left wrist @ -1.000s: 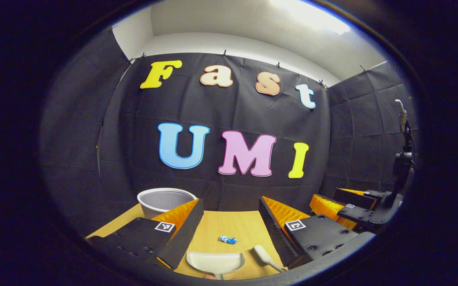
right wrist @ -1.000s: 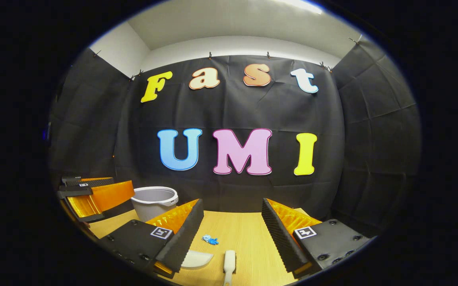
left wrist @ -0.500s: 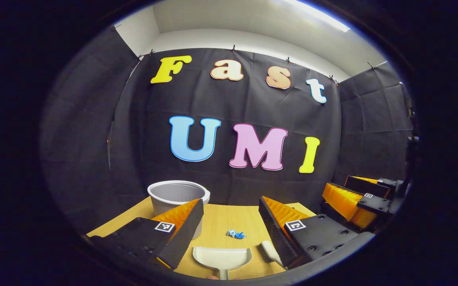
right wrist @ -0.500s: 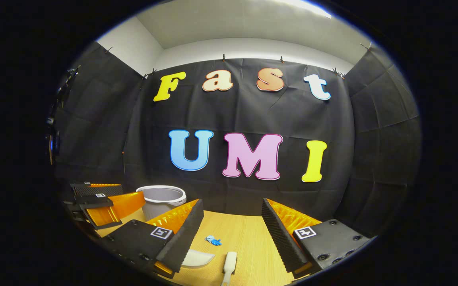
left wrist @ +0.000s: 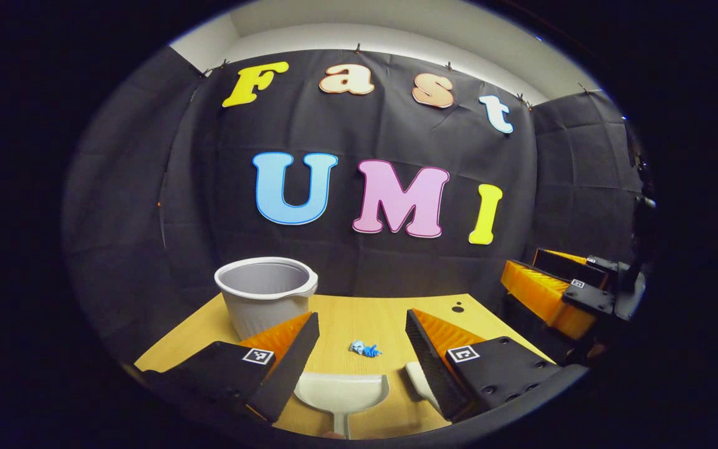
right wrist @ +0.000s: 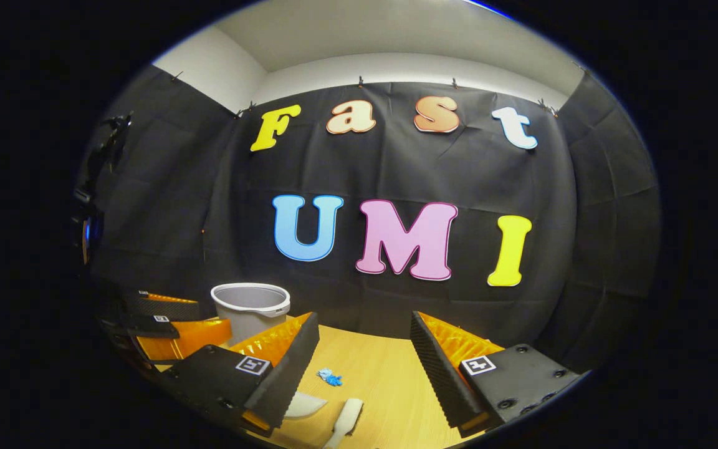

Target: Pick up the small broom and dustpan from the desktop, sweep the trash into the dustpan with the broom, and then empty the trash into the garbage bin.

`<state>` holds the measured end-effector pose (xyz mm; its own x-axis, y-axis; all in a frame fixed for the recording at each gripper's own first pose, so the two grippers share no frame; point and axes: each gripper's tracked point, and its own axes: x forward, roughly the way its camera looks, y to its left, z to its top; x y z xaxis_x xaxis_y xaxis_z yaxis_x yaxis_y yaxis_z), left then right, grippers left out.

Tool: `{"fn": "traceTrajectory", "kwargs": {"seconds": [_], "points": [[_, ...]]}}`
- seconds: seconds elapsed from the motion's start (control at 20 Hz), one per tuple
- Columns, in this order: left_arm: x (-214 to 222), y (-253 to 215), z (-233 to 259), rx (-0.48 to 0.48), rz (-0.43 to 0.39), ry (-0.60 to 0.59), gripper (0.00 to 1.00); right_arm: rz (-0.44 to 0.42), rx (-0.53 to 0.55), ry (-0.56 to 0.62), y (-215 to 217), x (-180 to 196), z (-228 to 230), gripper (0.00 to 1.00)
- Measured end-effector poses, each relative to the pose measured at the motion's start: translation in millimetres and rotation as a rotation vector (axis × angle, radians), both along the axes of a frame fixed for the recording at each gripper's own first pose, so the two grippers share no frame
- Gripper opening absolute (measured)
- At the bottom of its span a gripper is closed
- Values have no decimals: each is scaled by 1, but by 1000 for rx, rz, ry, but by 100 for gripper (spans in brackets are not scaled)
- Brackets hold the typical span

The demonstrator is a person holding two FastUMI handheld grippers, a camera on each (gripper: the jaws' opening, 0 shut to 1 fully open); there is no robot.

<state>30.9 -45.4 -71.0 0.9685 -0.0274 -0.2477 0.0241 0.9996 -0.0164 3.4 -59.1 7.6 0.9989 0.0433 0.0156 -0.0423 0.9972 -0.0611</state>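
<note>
A pale dustpan (left wrist: 341, 399) lies flat on the wooden desktop (left wrist: 359, 321), between the fingers of my open left gripper (left wrist: 359, 340) and below them. A small broom (left wrist: 420, 381) lies beside it, partly behind my left gripper's right finger. A crumpled blue scrap of trash (left wrist: 364, 349) rests just beyond the dustpan. The grey garbage bin (left wrist: 265, 298) stands at the back left. In the right gripper view, my open right gripper (right wrist: 364, 340) hovers above the broom (right wrist: 346, 419), the dustpan (right wrist: 303, 406) and the trash (right wrist: 330, 376). Neither gripper holds anything.
The other gripper (left wrist: 558, 293) hangs off the desk's right edge in the left gripper view, and at the left (right wrist: 172, 327) in the right gripper view, near the bin (right wrist: 250, 308). A small dark hole (left wrist: 457, 308) marks the desk's far right.
Both cameras have tilted down and moved closer to the desk, so the bin and desktop show more. The objects on the desk have not moved. Both grippers stay open.
</note>
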Motion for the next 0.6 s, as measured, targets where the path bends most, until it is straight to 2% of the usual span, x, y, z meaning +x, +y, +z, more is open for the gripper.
{"fn": "traceTrajectory", "kwargs": {"seconds": [0.25,0.4,0.6], "points": [[9,-6,-44,3,-18,122,83,32,15,25,-21,23,-26,95],[-3,-10,-101,-42,-30,333,86,44,34,33,-33,29,-36,95],[-19,-1,-166,-66,6,564,86,45,63,58,-46,44,-52,95]]}}
